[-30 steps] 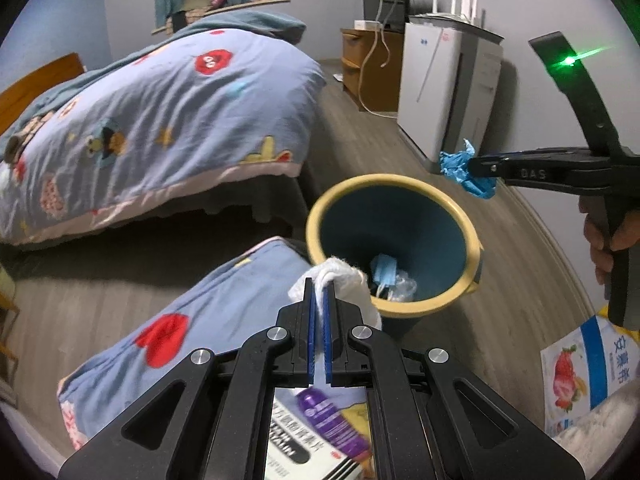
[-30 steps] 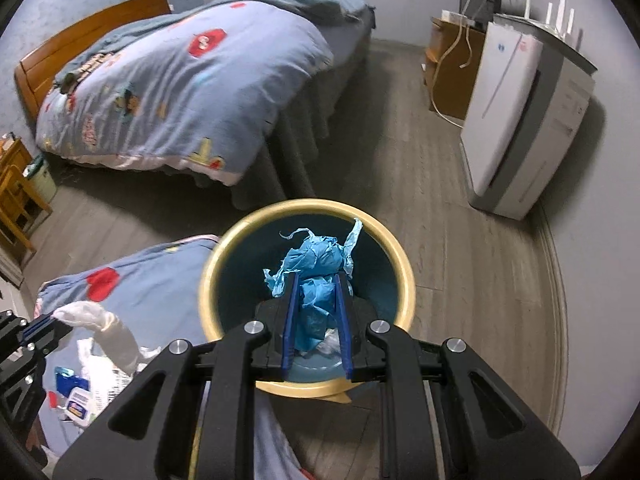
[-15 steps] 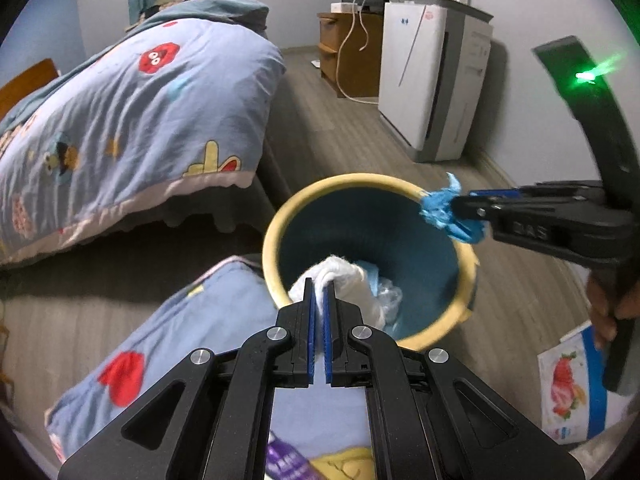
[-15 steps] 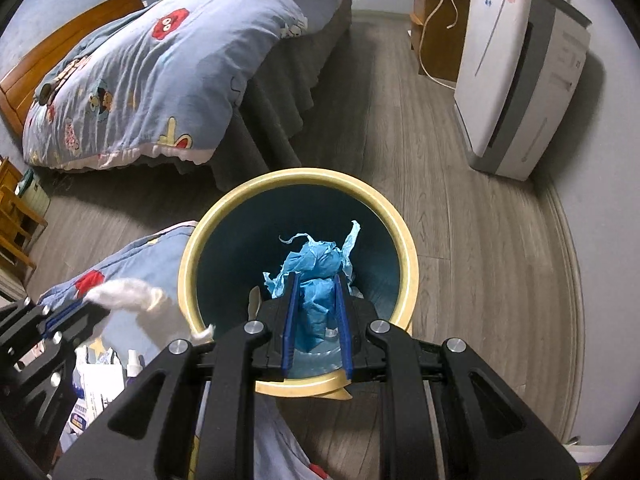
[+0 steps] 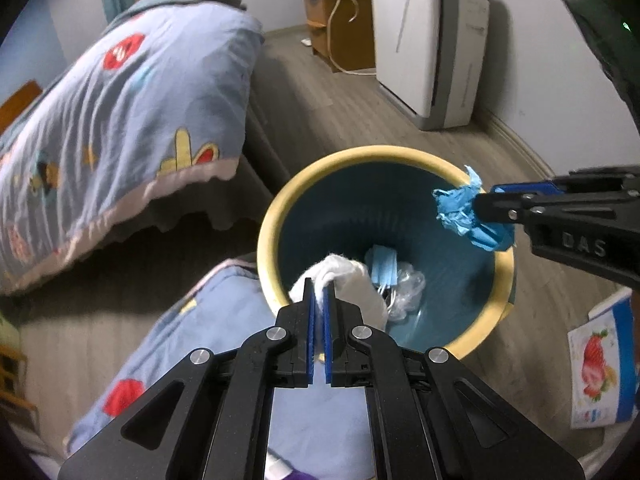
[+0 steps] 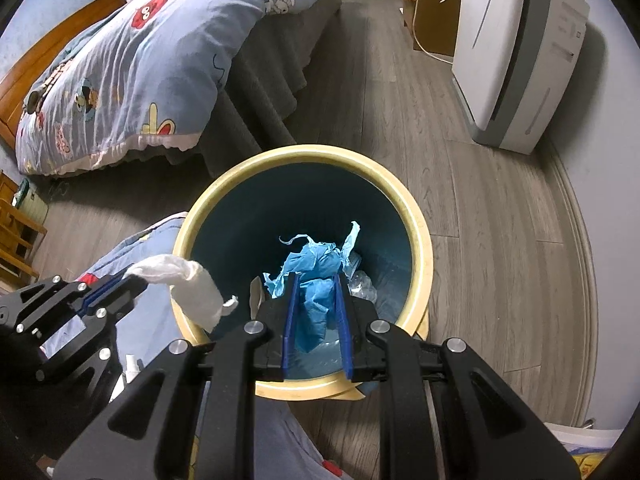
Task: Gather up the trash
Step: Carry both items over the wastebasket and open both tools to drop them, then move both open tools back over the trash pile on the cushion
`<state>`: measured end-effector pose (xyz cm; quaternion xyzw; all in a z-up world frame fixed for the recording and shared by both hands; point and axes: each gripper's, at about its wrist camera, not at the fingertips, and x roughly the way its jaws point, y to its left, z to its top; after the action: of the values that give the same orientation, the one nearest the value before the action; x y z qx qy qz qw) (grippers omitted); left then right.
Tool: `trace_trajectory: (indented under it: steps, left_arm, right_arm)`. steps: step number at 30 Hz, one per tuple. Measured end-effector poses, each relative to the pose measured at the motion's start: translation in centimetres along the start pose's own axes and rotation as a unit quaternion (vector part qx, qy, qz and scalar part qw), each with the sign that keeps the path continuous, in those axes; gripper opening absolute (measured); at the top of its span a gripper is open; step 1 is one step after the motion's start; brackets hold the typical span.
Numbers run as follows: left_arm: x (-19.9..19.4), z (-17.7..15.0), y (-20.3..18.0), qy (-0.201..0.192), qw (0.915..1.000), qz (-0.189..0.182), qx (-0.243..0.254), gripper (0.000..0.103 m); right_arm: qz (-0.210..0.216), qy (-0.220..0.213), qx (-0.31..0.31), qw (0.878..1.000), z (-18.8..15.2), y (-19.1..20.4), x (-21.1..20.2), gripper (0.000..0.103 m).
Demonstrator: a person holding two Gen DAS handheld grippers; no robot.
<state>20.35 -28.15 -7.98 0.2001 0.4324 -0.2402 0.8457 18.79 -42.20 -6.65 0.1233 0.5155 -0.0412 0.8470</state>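
A round bin (image 5: 503, 268) with a yellow rim and dark blue inside stands on the floor; it also shows in the right wrist view (image 6: 420, 220). My left gripper (image 5: 319, 286) is shut on a white crumpled tissue (image 5: 344, 276) held over the bin's near-left rim; the tissue also shows in the right wrist view (image 6: 192, 280). My right gripper (image 6: 316, 280) is shut on a crumpled blue wrapper (image 6: 316, 268), held over the bin's opening; the wrapper also shows in the left wrist view (image 5: 460, 212). A blue face mask (image 5: 384, 266) and clear plastic (image 5: 406, 292) lie in the bin.
A bed with a patterned blue quilt (image 6: 152, 52) stands to the left. A white air purifier (image 6: 516, 52) stands by the right wall, a wooden cabinet (image 5: 344, 28) behind it. A blue patterned cushion (image 5: 192, 344) lies beside the bin. A strawberry-printed package (image 5: 600, 360) lies at the right.
Both grippers have moved closer to the bin with their loads. The blue wrapper now hangs over the opening and the white tissue has come over the near-left rim.
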Motion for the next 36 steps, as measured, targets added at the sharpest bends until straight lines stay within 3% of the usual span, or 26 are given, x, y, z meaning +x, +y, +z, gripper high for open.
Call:
trace_trajectory:
  steps: [4,10,11,12,13,14,15,17,19,20,23,28,36]
  left_arm:
    - [0.8,-0.3,0.5,0.007,0.9998,-0.001,-0.017,0.004]
    - [0.2,-0.1,0.7,-0.013,0.9995,-0.004,-0.027,0.004]
    - [0.2,-0.1,0.6,-0.014,0.9996,-0.003,-0.025,0.005]
    - [0.2,-0.1,0.4,-0.015,0.9997,0.0,-0.021,0.007]
    - [0.2,-0.1,0.3,-0.015,0.9997,0.003,-0.019,0.011]
    - [0.2,-0.1,0.3,-0.015,0.9997,0.005,-0.018,0.017]
    - [0.1,-0.2,0.3,-0.016,0.9997,0.006,-0.02,0.021]
    - [-0.1,-0.3,0.5,-0.02,0.9994,0.007,-0.027,0.056]
    - [-0.8,-0.6,0.9,-0.034,0.9986,0.006,-0.04,0.075]
    - [-1.0,-0.7,1.1,-0.037,0.9983,0.004,-0.045,0.078]
    - [-1.7,-1.2,1.4,-0.039,0.9976,0.007,-0.056,0.09]
    - [-3.5,-2.2,2.4,-0.044,0.9963,0.02,-0.072,0.093]
    - [-10.1,-5.9,5.0,-0.062,0.9928,0.047,-0.091,0.095]
  right_arm:
    - [0.0,-0.003,0.0,1.0,0.1,0.1,0.1,0.017]
    - [0.0,-0.031,0.005,1.0,0.4,-0.2,-0.6,0.019]
    - [0.0,-0.035,0.006,0.999,0.5,-0.2,-0.8,0.023]
    - [-0.002,-0.041,0.008,0.999,0.6,-0.3,-1.0,0.033]
    - [-0.004,-0.045,0.01,0.999,0.6,-0.4,-1.1,0.041]
    - [-0.005,-0.05,0.012,0.999,0.7,-0.5,-1.2,0.057]
    - [-0.006,-0.054,0.015,0.998,0.7,-0.5,-1.4,0.068]
    - [-0.011,-0.06,0.018,0.998,0.9,-0.7,-1.6,0.076]
    - [-0.013,-0.065,0.025,0.997,1.0,-0.8,-1.8,0.09]
    - [-0.012,-0.068,0.03,0.997,1.1,-0.9,-2.0,0.097]
    - [-0.009,-0.07,0.043,0.997,1.2,-1.2,-2.2,0.097]
    - [-0.011,-0.07,0.047,0.996,1.2,-0.6,-2.6,0.097]
    - [-0.006,-0.098,0.017,0.995,0.6,2.2,-5.6,0.097]
